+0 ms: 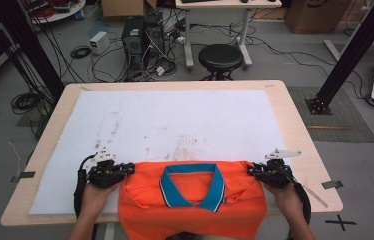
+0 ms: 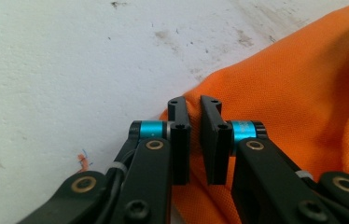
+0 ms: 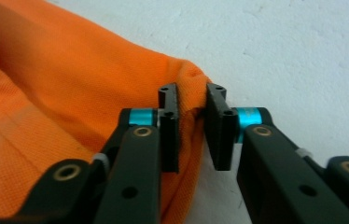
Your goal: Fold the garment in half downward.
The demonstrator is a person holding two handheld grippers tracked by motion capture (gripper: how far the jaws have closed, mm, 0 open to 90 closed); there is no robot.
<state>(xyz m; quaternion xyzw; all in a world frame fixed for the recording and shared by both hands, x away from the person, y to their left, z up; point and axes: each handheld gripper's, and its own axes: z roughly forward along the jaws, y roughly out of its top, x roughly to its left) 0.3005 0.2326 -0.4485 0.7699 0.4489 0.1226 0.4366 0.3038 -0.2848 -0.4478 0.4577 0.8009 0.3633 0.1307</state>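
An orange knit polo shirt with a blue collar [image 1: 191,197] lies at the near edge of the white, stained sheet [image 1: 175,125] covering the wooden table [image 1: 295,130], its lower part hanging over the table's front edge. The left gripper [image 1: 125,170] sits at the shirt's left shoulder corner; in the left gripper view [image 2: 195,135] its black jaws stand close together with a fold of orange cloth pinched between them. The right gripper [image 1: 252,171] is at the opposite shoulder corner (held by the person's right hand [image 1: 282,192]); in the right gripper view [image 3: 192,130] its jaws clamp a bunched ridge of the cloth, a narrow gap remaining
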